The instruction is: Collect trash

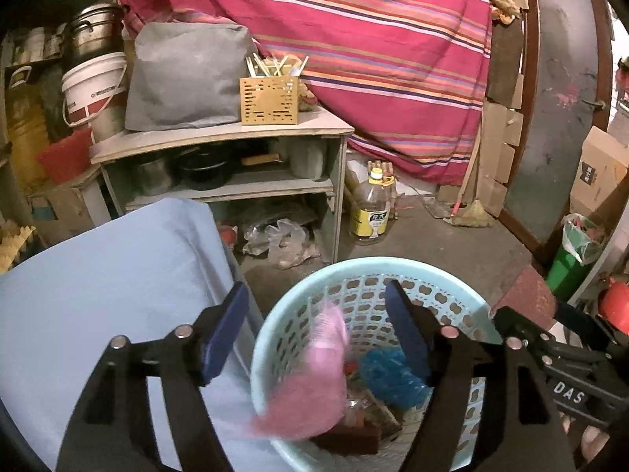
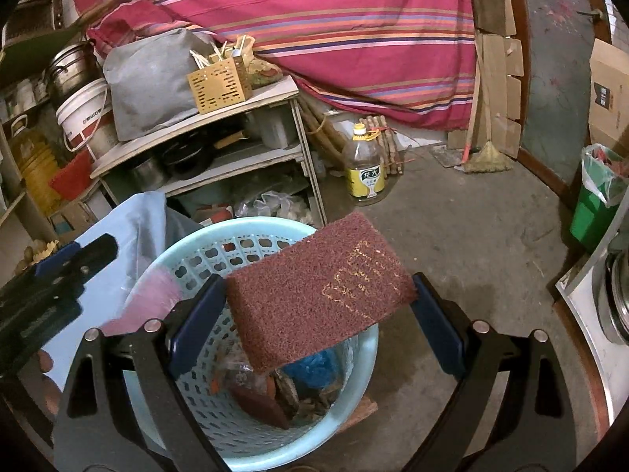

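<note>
A light blue perforated basket (image 1: 432, 271) (image 2: 184, 244) stands on the floor and holds several scraps, among them a blue crumpled piece (image 1: 387, 377). My left gripper (image 1: 316, 338) is open above the basket. A blurred pink bag (image 1: 314, 377) hangs in the air between its fingers over the basket; it also shows in the right wrist view (image 2: 145, 303). My right gripper (image 2: 316, 318) is shut on a maroon scouring pad (image 2: 318, 291) with gold print, held above the basket's right side.
A light blue cloth-covered surface (image 1: 110, 287) lies left of the basket. Behind stand a wooden shelf (image 1: 220, 137) with pots, a grey bag and a utensil box, an oil bottle (image 1: 371, 208), a small broom (image 2: 485, 159) and a green lined bin (image 2: 593, 212) at right.
</note>
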A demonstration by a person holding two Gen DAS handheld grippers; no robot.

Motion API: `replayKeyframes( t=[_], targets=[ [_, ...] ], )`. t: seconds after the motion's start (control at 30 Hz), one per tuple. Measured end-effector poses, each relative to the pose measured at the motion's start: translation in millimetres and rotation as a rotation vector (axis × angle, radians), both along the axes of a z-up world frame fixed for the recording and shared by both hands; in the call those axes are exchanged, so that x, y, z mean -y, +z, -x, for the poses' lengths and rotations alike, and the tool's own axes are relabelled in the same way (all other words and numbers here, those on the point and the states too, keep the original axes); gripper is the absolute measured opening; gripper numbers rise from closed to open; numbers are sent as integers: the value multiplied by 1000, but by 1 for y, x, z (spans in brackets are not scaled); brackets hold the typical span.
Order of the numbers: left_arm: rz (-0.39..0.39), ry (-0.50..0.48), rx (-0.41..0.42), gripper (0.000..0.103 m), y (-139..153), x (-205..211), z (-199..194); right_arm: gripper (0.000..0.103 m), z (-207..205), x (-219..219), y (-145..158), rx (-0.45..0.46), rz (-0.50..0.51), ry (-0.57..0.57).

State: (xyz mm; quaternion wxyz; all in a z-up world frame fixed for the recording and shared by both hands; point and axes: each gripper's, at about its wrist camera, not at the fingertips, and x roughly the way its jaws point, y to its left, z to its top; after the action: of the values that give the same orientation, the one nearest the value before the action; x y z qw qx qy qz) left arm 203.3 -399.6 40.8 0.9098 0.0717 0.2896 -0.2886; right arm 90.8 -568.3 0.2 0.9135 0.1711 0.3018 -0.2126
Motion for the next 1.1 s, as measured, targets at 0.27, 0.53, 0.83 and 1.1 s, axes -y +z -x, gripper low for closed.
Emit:
replayKeyframes(
  t=[0.27,0.53,0.83,1.1],
  targets=[
    [16,74,23,84,9,-40,-4,91,-18,-24,-1,-16,35,51],
    [4,137,39,84,10,-80,-8,99,-35,-47,0,3,39,99],
    [26,206,59,84,20,-137,5,99,-29,-78,2,-19,151,138],
    [-2,224,137,93,35,-195,56,99,13,-130,9,47,174,158]
  ],
)
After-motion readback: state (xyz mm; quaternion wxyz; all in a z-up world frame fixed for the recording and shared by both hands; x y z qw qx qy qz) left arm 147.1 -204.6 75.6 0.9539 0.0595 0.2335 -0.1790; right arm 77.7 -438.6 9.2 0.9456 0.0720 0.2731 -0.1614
